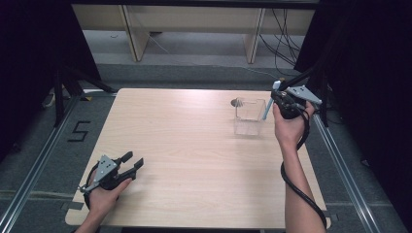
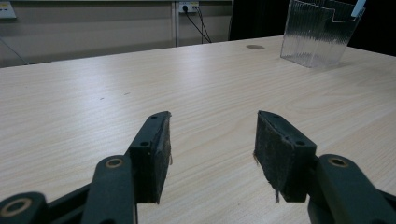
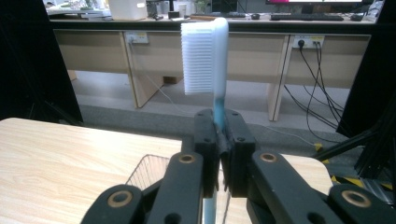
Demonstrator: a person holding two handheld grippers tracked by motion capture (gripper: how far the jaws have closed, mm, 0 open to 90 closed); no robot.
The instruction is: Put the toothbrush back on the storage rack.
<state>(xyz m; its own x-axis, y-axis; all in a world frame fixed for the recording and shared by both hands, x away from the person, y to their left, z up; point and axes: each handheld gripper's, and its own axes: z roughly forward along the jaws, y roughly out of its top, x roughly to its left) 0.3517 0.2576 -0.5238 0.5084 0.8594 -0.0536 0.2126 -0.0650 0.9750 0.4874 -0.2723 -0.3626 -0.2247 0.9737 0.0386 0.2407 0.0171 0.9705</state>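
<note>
Light wooden table (image 1: 194, 145), pale grain running lengthwise, rounded corners, standing on a grey floor (image 1: 48, 160) between metal rails. Small round grommet hole (image 1: 237, 102) near the far edge, just behind a clear ribbed plastic container (image 1: 250, 116) resting directly on the top. Seen from the left gripper view, the same container (image 2: 320, 35) well ahead of the open fingers (image 2: 154, 154) and off to their right, the hole (image 2: 255, 47) beyond them. Bare wood between and just before those fingers. Container rim (image 3: 149, 170) just below and behind the right fingers (image 3: 208, 140).
</note>
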